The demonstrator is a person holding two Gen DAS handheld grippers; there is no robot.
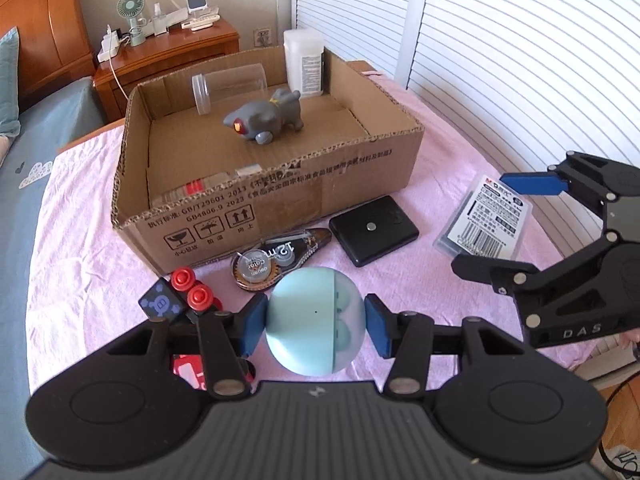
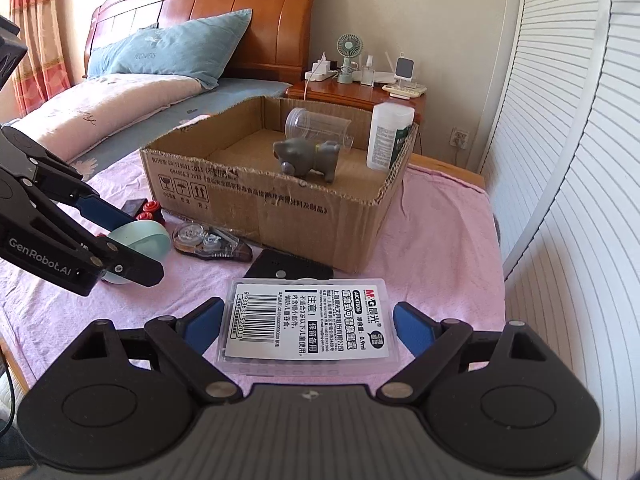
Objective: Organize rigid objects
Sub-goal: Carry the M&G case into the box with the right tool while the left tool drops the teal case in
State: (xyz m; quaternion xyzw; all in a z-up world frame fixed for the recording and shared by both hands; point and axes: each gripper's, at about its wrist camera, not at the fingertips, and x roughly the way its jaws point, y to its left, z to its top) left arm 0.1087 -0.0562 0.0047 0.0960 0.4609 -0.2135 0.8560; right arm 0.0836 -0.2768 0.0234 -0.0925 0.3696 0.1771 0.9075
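Largest on my feeds: the pink cloth (image 1: pixel 448 136) covering the work surface, and on it the open cardboard box (image 1: pixel 280 200), which holds a clear jar (image 1: pixel 230 88) lying on its side, a white bottle (image 1: pixel 304 62) upright in the far right corner, and a grey toy animal (image 1: pixel 266 118) standing mid-floor. Next, my left gripper (image 1: pixel 316 328): held level and low over the cloth short of the box's near wall, its blue pads pressed to both sides of a pale blue egg-shaped case (image 1: pixel 314 322), so I log it as closed on that case and carrying it. My right gripper (image 2: pixel 308 326): also low and pointed toward the box, jaws spread wide either side of a clear plastic case with a barcode label (image 2: pixel 306 320); the left pad looks just at the case edge, the right pad stands off with a visible gap, so I log no grip. That labelled case lies flat on the cloth, near the box's front right corner. Between the two grippers and the box wall: a black flat case (image 1: pixel 374 230), a correction tape dispenser (image 1: pixel 276 258) just beside it, then a small black cube (image 1: pixel 160 304) and a toy with red round knobs (image 1: pixel 192 286), both touching or nearly touching my left gripper's linkage.
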